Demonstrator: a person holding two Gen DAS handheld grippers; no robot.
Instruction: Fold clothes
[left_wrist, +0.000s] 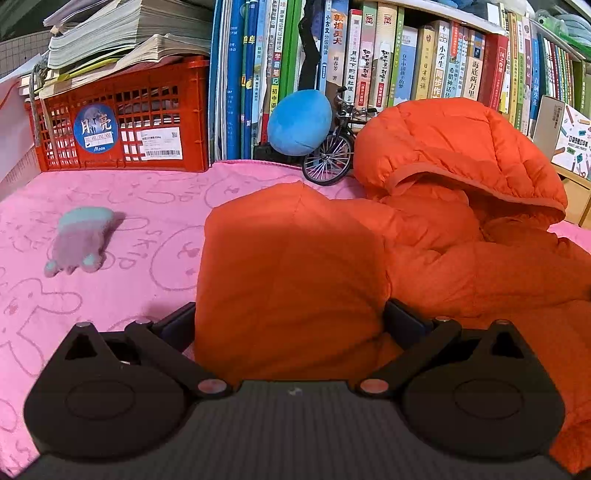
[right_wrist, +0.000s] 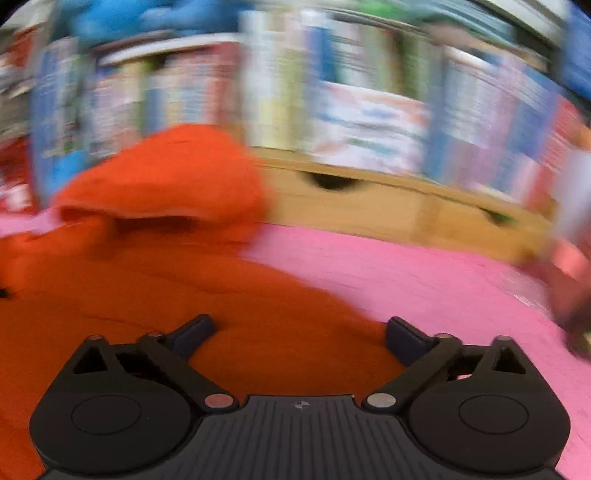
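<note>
Jacket (left_wrist: 443, 236), orange and padded, lies on the pink cloth (left_wrist: 110, 206) toward its right half, hood propped up against the books (left_wrist: 369, 62) at the back. One sleeve (left_wrist: 288, 277) stands between the fingers of the left gripper (left_wrist: 290, 317); the jaws are wide, and whether the pads press on the fabric cannot be told. Left of the sleeve the cloth lies open up to a red crate (left_wrist: 122, 122), broken only by a small grey-and-teal toy (left_wrist: 79, 240). A blue plush ball (left_wrist: 299, 122) and a model bicycle (left_wrist: 332, 155) sit at the cloth's back edge, just beside the hood.

The right wrist view is badly blurred. The right gripper (right_wrist: 299, 336) has its jaws spread wide over the jacket's right edge, nothing pinched between them. Beyond that edge bare pink cloth runs to a wooden drawer front (right_wrist: 388, 206).
</note>
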